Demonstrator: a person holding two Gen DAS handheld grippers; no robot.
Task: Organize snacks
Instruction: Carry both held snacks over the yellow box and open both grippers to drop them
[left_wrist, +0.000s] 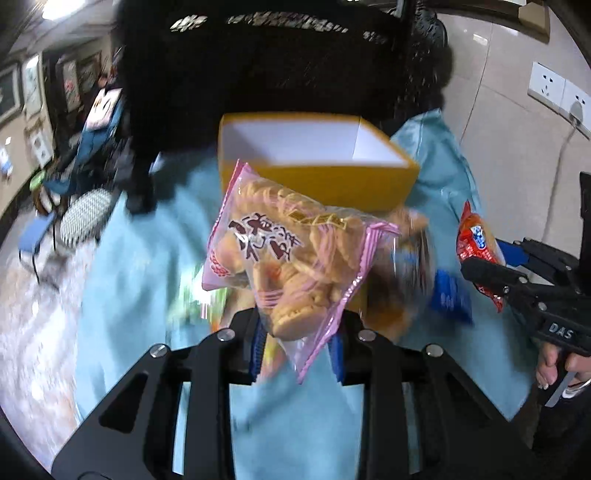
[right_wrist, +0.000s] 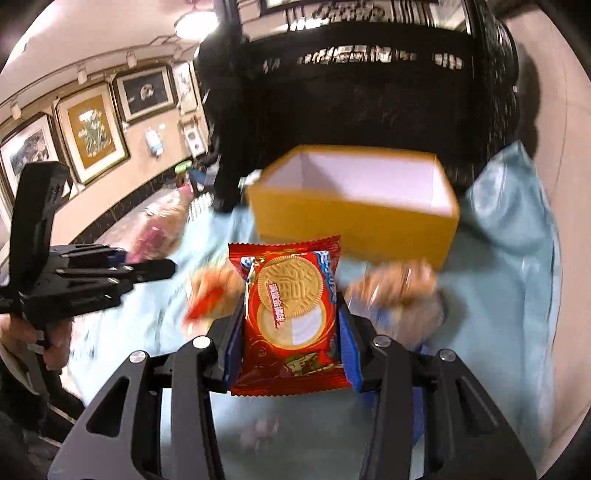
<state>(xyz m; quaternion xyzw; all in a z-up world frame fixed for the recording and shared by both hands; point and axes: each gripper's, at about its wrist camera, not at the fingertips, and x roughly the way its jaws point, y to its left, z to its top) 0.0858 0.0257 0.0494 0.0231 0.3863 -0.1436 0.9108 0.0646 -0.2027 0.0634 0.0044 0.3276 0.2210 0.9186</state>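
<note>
My left gripper (left_wrist: 297, 332) is shut on a pink clear bag of biscuits (left_wrist: 291, 254) and holds it above the light blue cloth (left_wrist: 147, 258), just in front of the open yellow box (left_wrist: 321, 177). My right gripper (right_wrist: 291, 339) is shut on a red cookie packet (right_wrist: 291, 317), also raised before the yellow box (right_wrist: 354, 225). The box looks empty, with a white inside. The right gripper with its red packet (left_wrist: 476, 243) shows at the right of the left wrist view. The left gripper (right_wrist: 162, 269) shows at the left of the right wrist view.
Several blurred snack packets lie on the cloth (right_wrist: 509, 258) below the grippers, among them a blue one (left_wrist: 450, 295) and a brownish one (right_wrist: 399, 284). A dark carved chair (right_wrist: 369, 92) stands behind the box. Framed pictures (right_wrist: 92, 133) hang on the left wall.
</note>
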